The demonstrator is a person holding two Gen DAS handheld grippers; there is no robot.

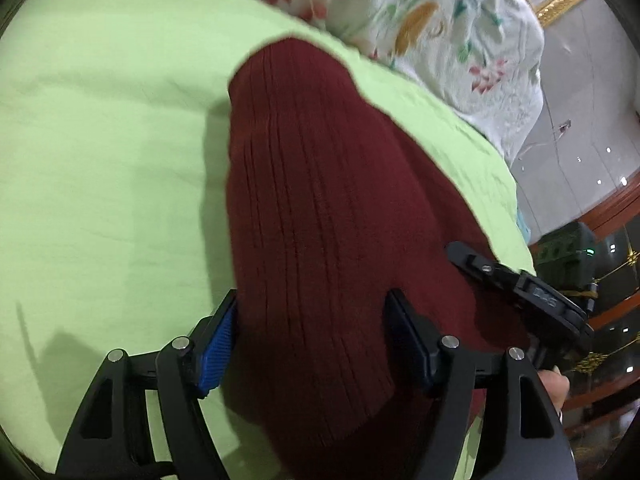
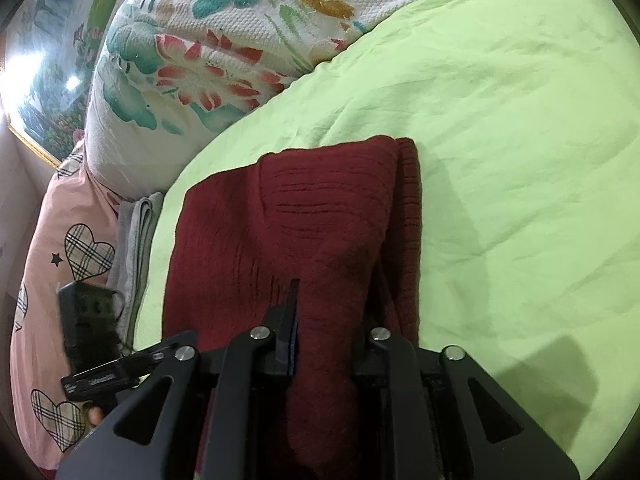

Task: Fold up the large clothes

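Note:
A dark red ribbed knit garment (image 1: 320, 208) lies folded on a light green bedsheet (image 1: 100, 160). In the left wrist view my left gripper (image 1: 316, 344) has its blue-padded fingers (image 1: 218, 354) set wide apart with a thick fold of the garment between them. The right gripper's black body (image 1: 532, 296) shows at the garment's right edge. In the right wrist view the garment (image 2: 304, 216) fills the middle, and my right gripper (image 2: 332, 332) has a bunched fold between its fingers (image 2: 290, 320); the right-hand finger is hidden under cloth.
A white floral quilt (image 2: 224, 52) lies bunched at the head of the bed. A pink pillow with checked hearts (image 2: 60, 264) and a grey folded cloth (image 2: 138, 240) lie at the left. A framed picture (image 2: 44, 80) hangs behind. Tiled floor (image 1: 588, 120) and wooden furniture lie beyond the bed.

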